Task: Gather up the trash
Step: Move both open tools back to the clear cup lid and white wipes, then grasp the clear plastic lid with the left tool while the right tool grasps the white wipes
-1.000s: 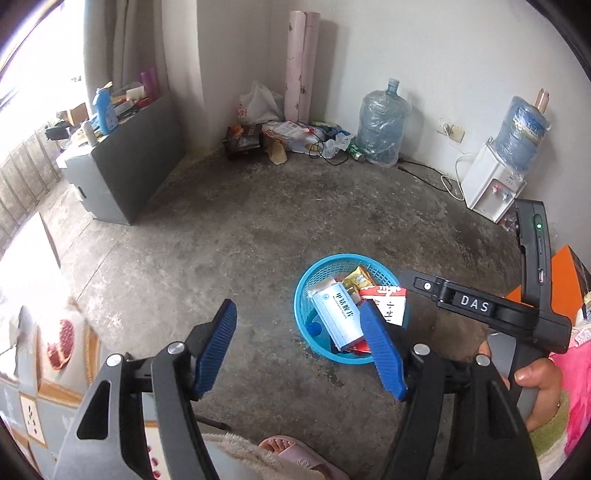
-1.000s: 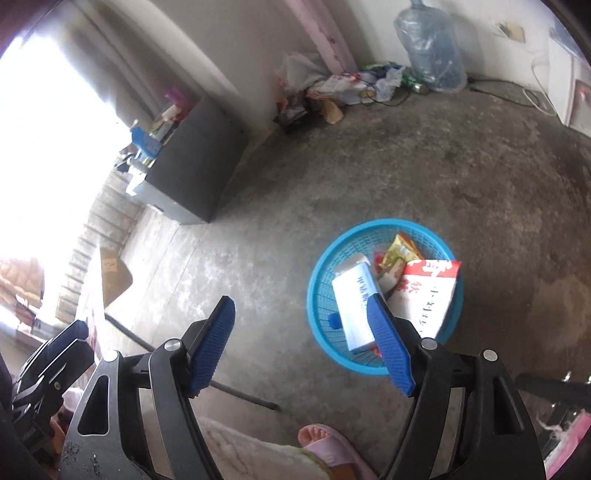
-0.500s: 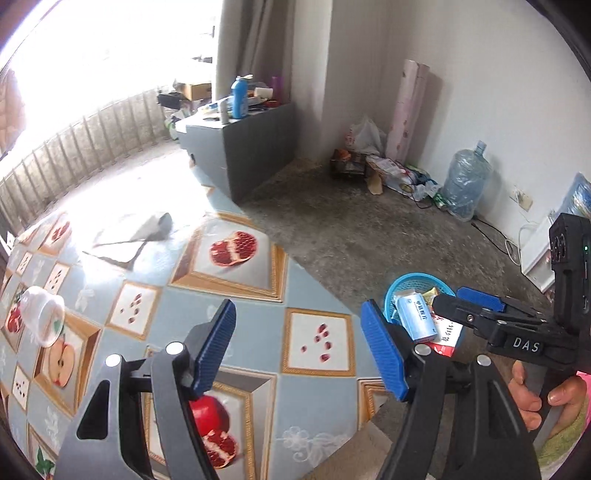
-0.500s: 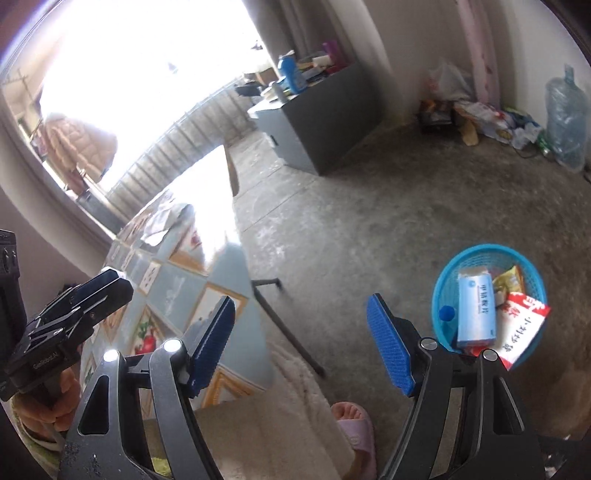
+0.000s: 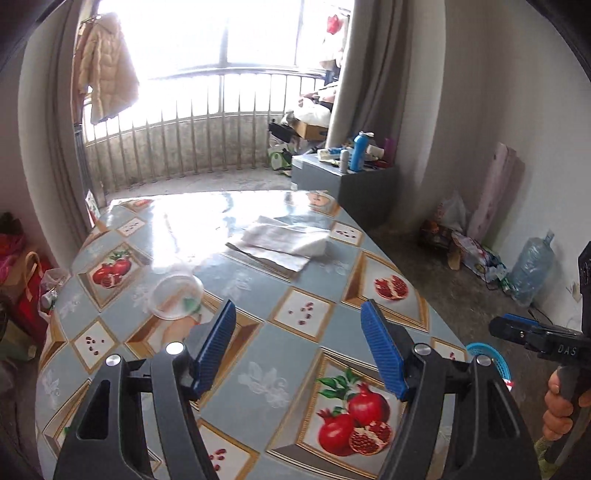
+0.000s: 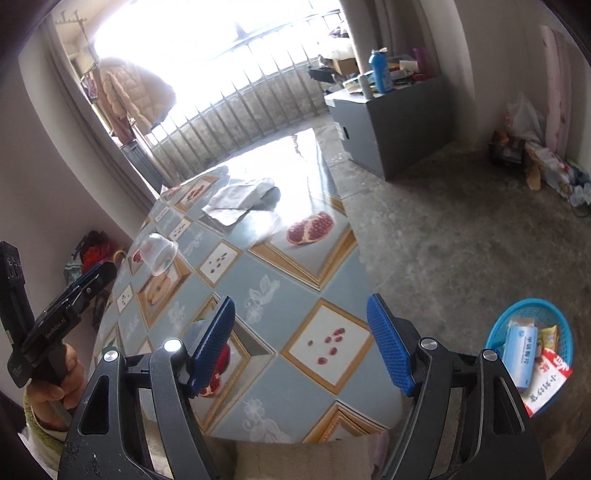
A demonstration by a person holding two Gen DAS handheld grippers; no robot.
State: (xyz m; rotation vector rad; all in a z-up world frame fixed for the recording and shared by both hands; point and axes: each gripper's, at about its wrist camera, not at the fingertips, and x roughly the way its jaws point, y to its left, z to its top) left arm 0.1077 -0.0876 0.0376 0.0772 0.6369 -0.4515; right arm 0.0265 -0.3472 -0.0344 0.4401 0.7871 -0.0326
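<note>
Left tongs [image 5: 297, 345] and right tongs [image 6: 301, 341] wide apart, empty — above table [image 5: 258, 306]; cup [image 5: 177, 295], paper [image 5: 280, 240] lying there.

Bright daylight pours through a wide window [image 5: 236, 33] behind a metal balcony railing [image 5: 192, 133], washing out the far end of the table [image 5: 258, 332] and its fruit-patterned cloth. A pale padded coat [image 5: 105, 70] hangs at the left of the window, a grey curtain [image 5: 354, 74] at the right. Beside the curtain stands a grey cabinet [image 6: 402, 122] cluttered on top. The floor [image 6: 461, 236] is bare concrete, the walls [image 5: 498, 92] plain white, with a large water jug [image 5: 532, 266] against one.
</note>
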